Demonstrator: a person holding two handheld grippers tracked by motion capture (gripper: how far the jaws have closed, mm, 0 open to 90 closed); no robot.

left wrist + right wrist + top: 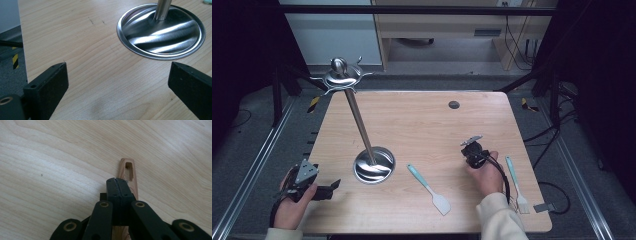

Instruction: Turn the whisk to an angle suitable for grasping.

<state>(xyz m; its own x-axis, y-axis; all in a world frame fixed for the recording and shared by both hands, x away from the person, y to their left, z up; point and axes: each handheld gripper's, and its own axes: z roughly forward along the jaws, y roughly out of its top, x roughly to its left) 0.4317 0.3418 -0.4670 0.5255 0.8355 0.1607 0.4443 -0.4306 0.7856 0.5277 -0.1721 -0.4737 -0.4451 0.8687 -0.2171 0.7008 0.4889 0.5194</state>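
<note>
While the right hand-held gripper [117, 182] keeps its jaws pressed fully together, a wooden handle with a slotted end [128, 173] lies under them on the surface [50, 157].

In the right gripper view the handle's slotted tip pokes out just beyond the closed jaw tips, and whether the jaws pinch it or merely sit above it cannot be told. In the high view the right hand-held gripper [473, 150] sits right of centre; just right of that hand lies a teal-handled brush [516, 184], and to its left a teal-handled spatula [429, 189]. The left hand-held gripper [324, 190] rests near the left edge with jaws spread wide and nothing between them, facing the round steel base [161, 31] of a tall hook stand [357, 120].
</note>
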